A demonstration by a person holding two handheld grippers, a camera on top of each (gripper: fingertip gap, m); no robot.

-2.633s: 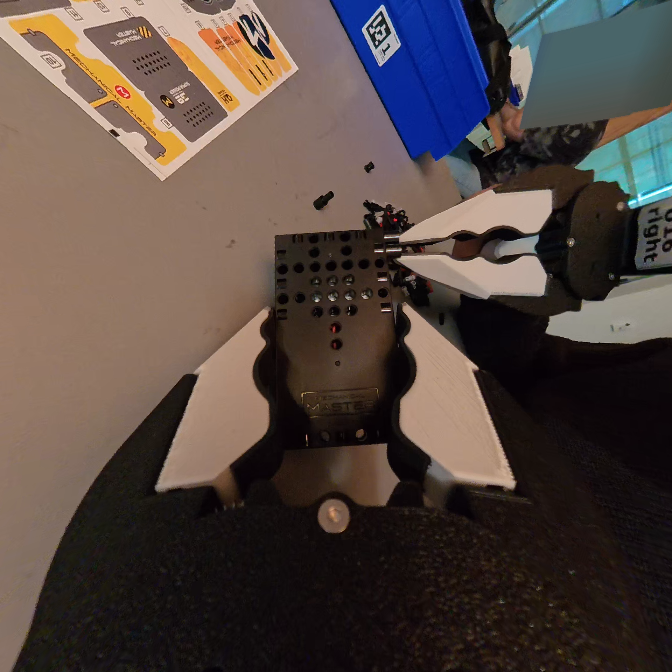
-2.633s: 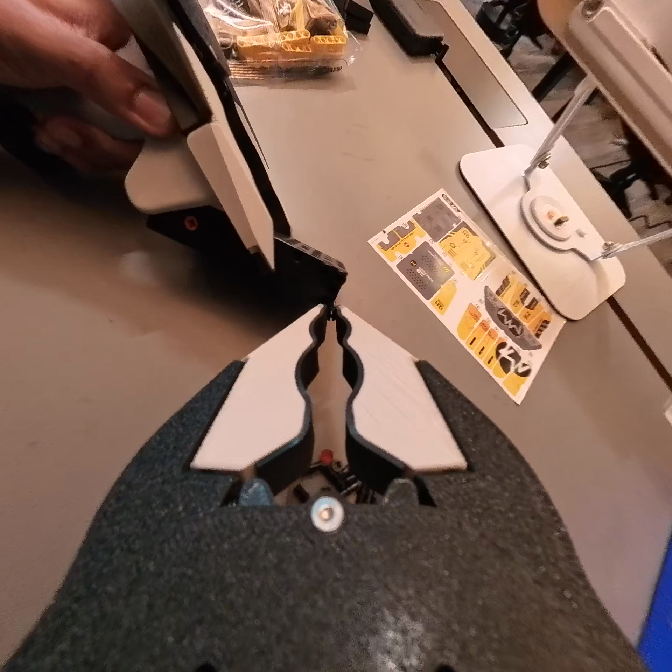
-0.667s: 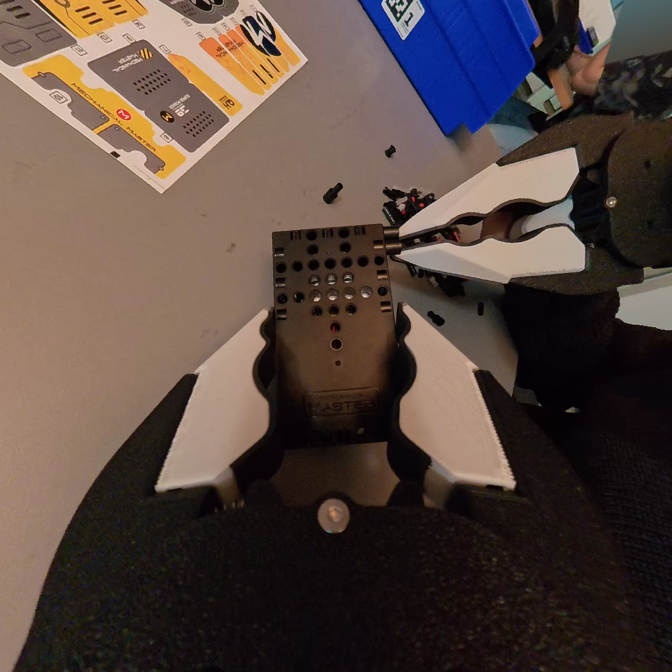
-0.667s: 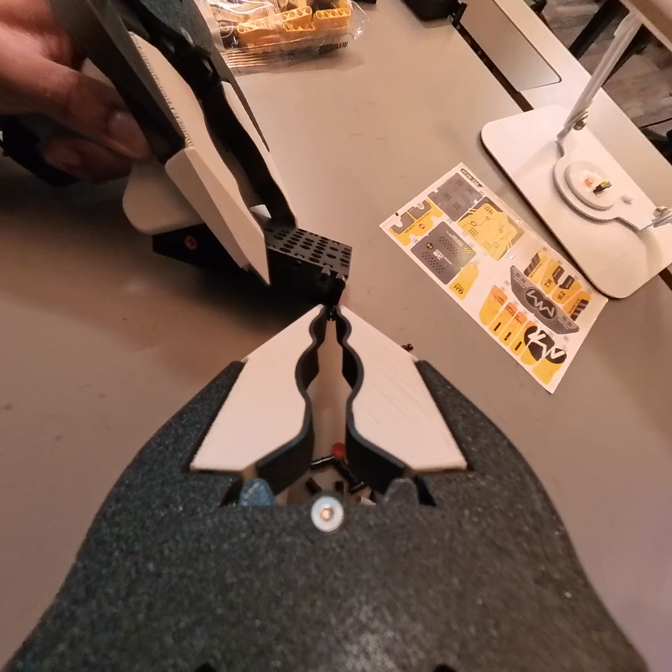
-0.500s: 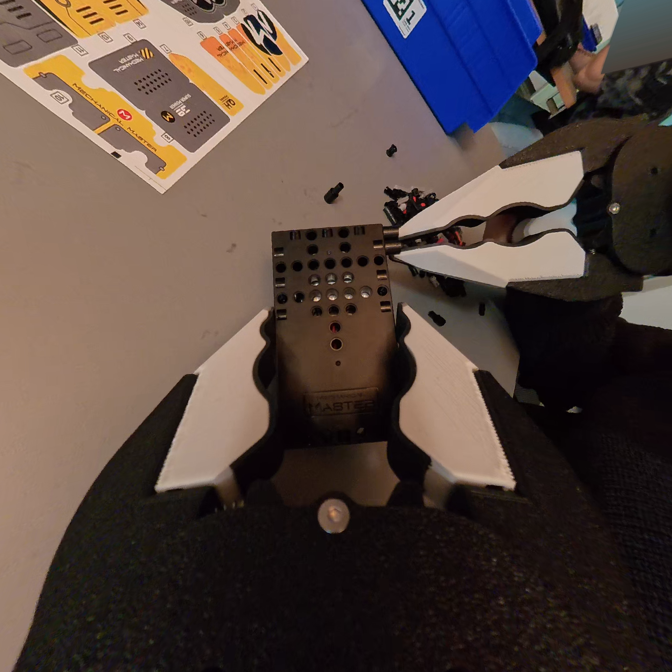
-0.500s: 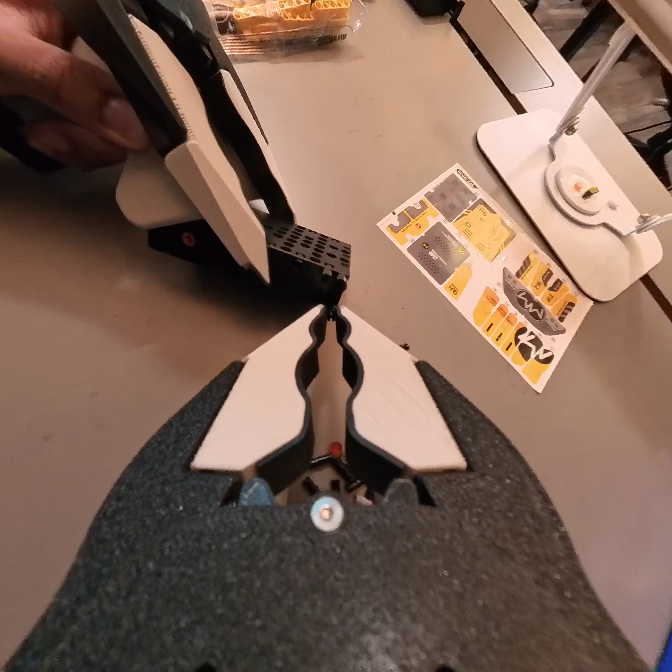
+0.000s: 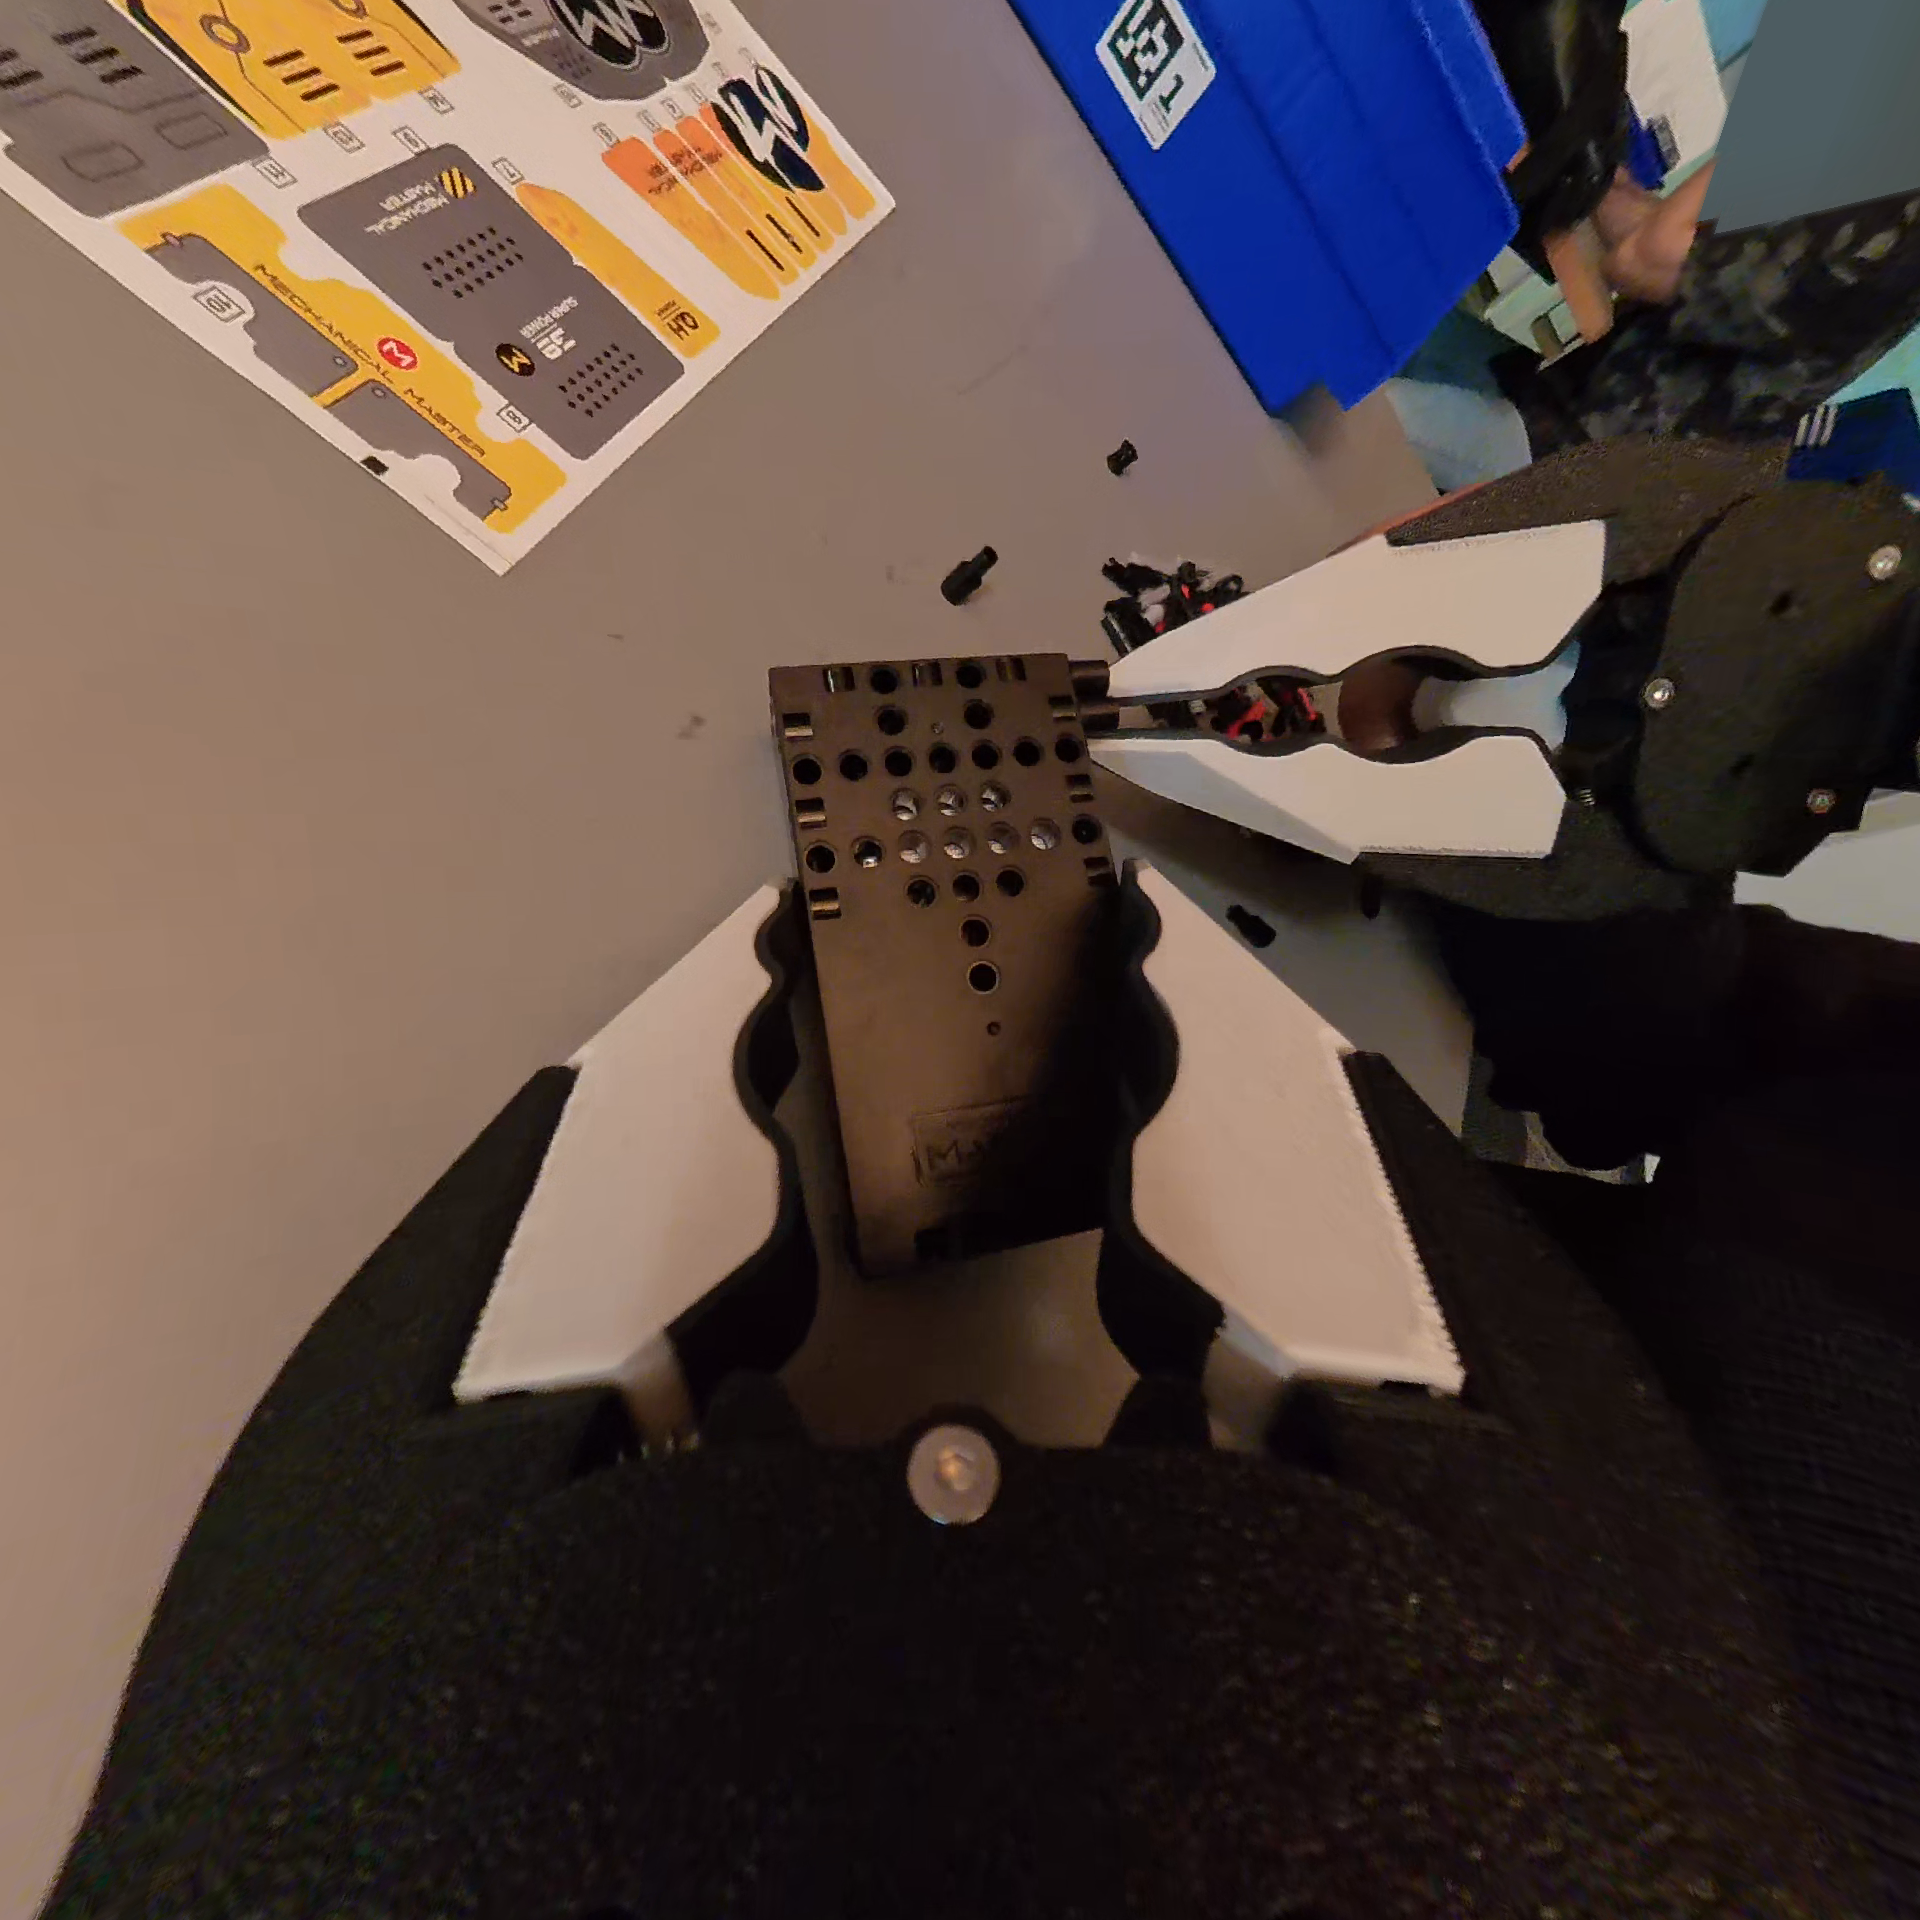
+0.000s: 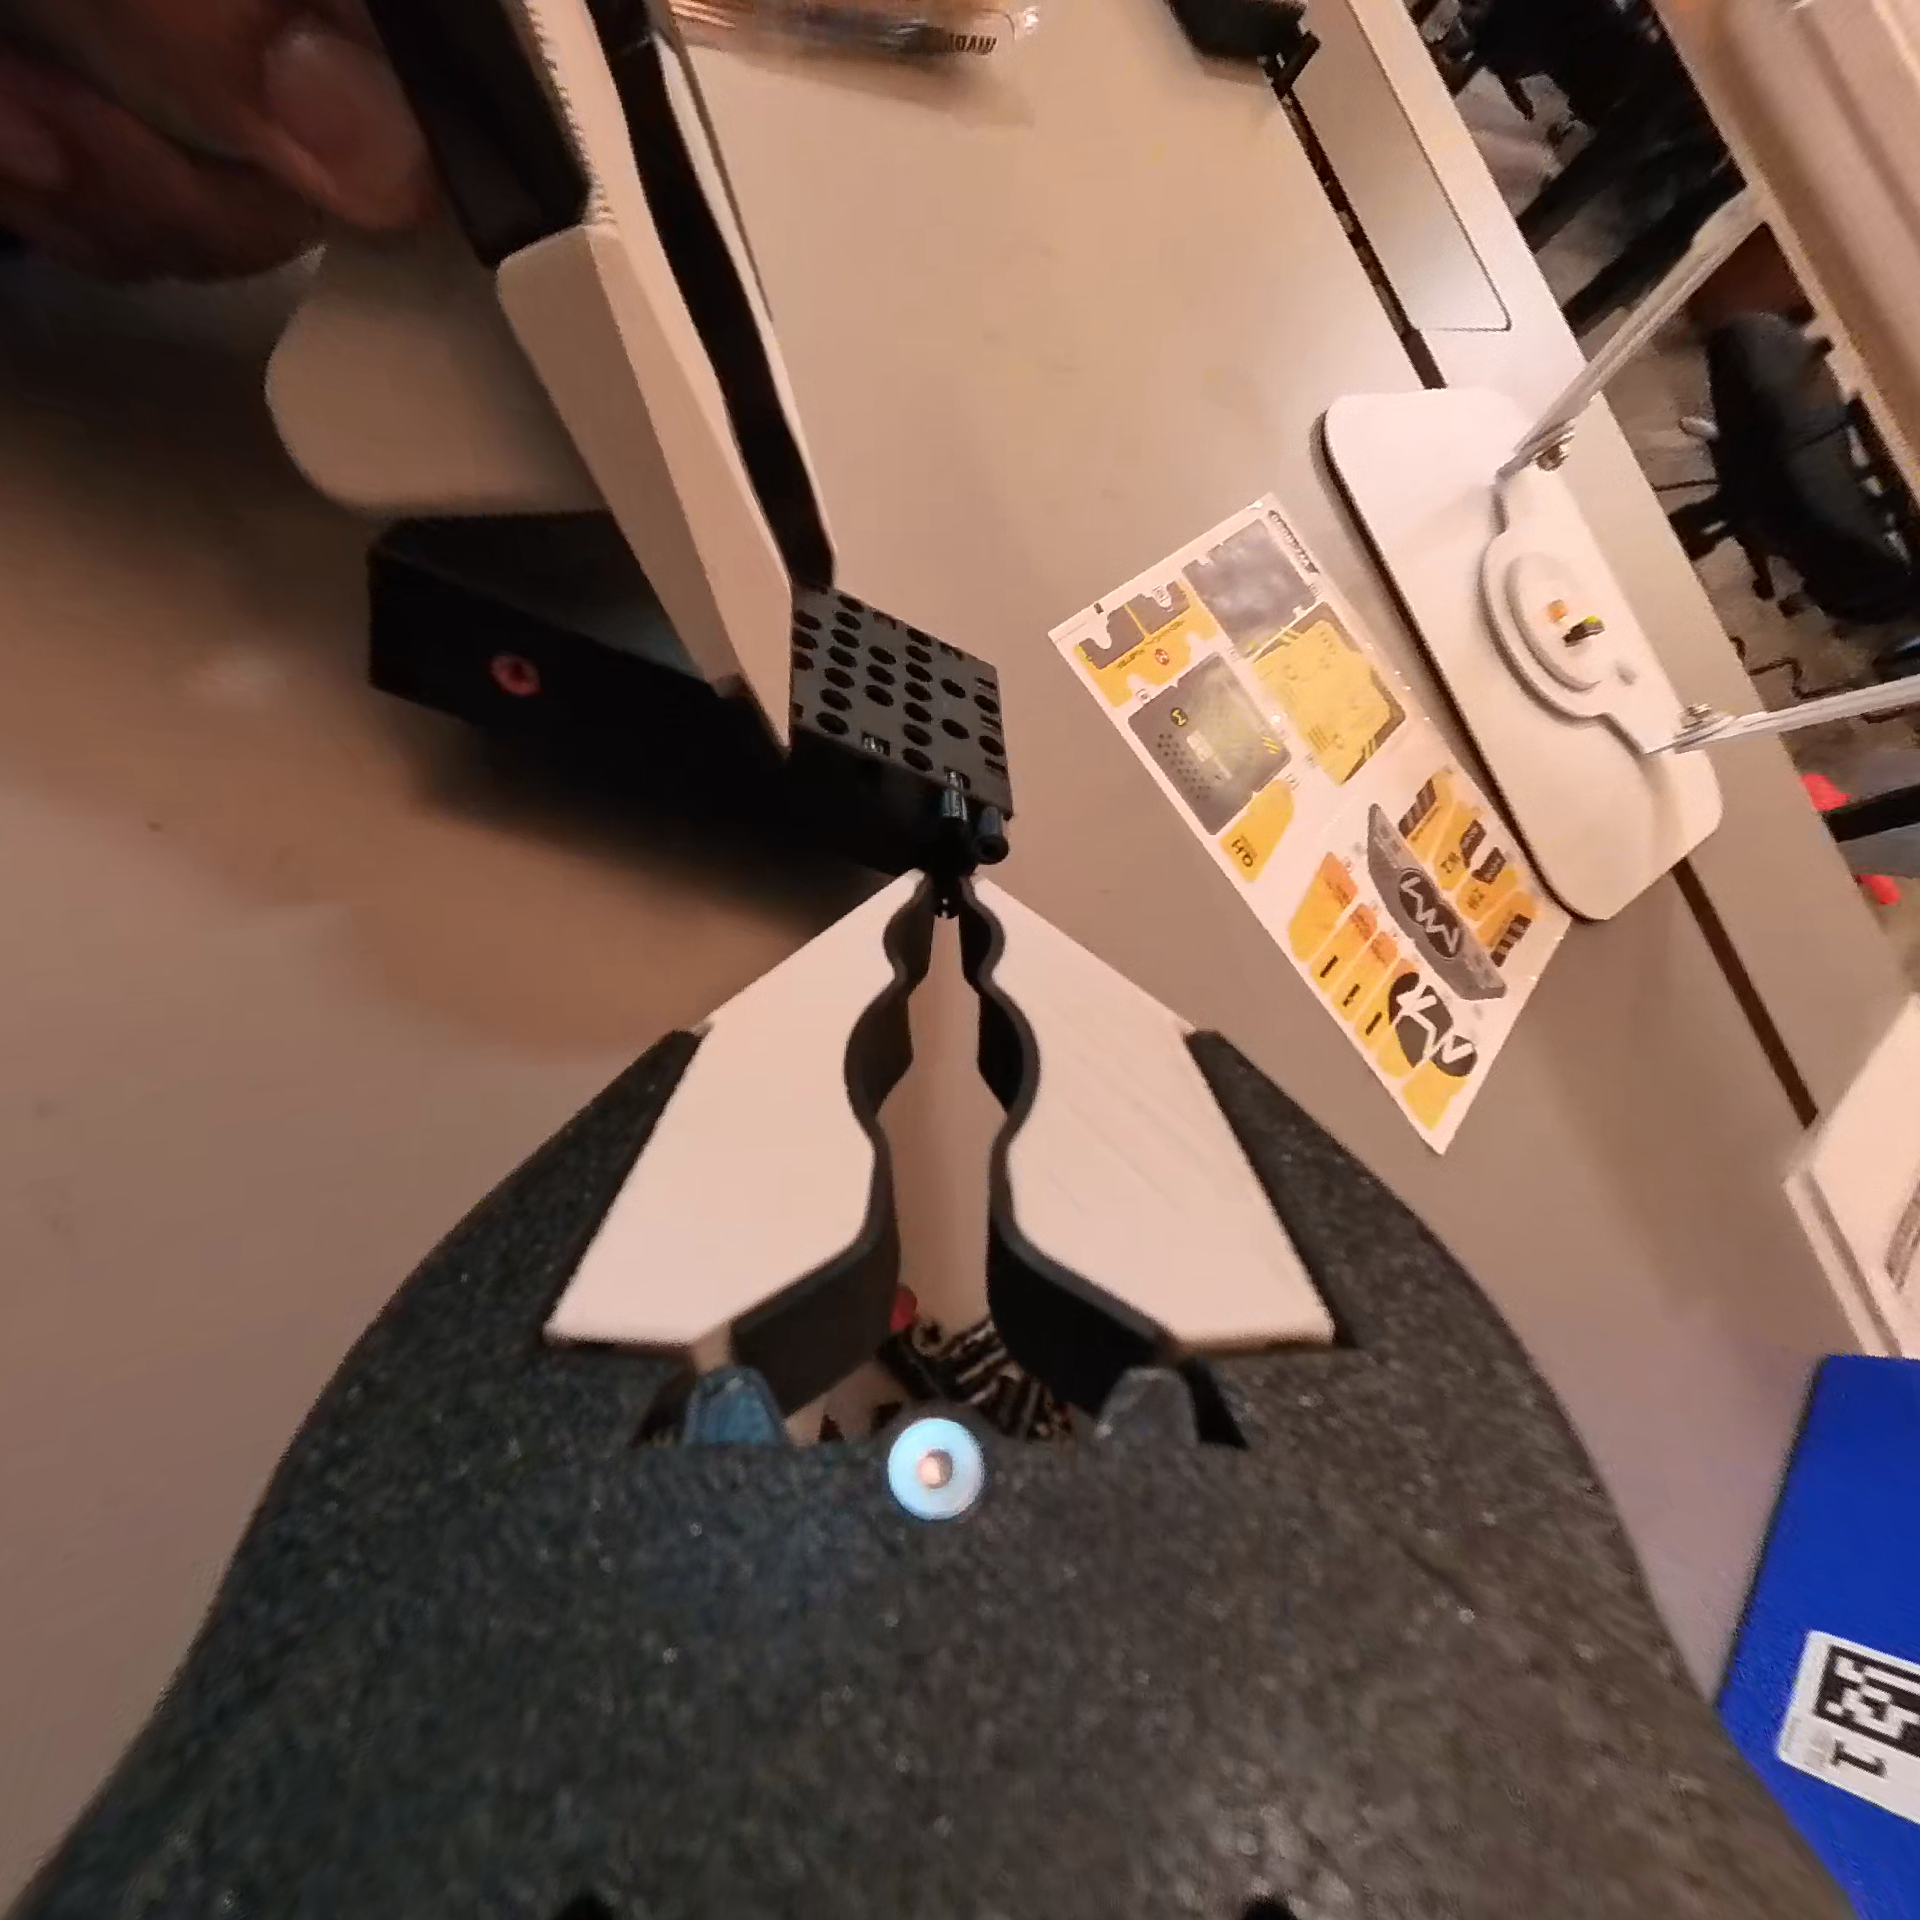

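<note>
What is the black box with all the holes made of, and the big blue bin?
The black box looks like hard plastic: smooth, faintly shiny, with neatly moulded round holes. The blue bin also seems plastic, judging by its even colour and ridged wall, though I can't be sure.

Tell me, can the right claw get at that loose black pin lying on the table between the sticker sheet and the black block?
Probably not yet. The right claw is shut on a small black pin at the block's corner. The loose pin lies uncovered on the table, so its path looks free.
</note>
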